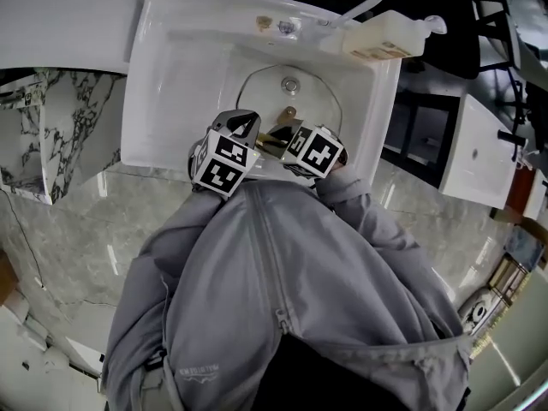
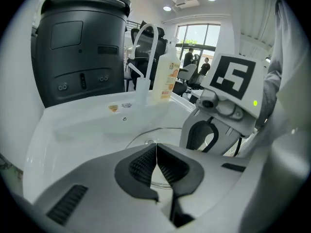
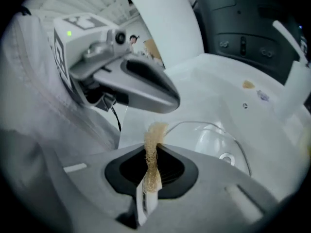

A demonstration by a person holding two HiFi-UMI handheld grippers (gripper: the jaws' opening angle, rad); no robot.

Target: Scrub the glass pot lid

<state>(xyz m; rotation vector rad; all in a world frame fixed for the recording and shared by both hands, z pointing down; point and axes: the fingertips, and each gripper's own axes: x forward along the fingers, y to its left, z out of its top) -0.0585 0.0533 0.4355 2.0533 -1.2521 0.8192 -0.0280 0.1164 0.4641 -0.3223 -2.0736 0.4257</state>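
Lid (image 1: pixel 289 85) laid in sink (image 1: pixel 171 75) | left claw (image 2: pixel 156 152) pressed together, empty | right claw (image 3: pixel 151 166) clamped on sponge (image 3: pixel 154 135) | bottle (image 1: pixel 385 39) noted at 1 o'clock

At head-view centre, the left gripper (image 1: pixel 248 127) and right gripper (image 1: pixel 285 134) hide the near rim of the glass pot lid (image 1: pixel 291 84); the label on the bottle (image 1: pixel 390 39), upper right, is unreadable.
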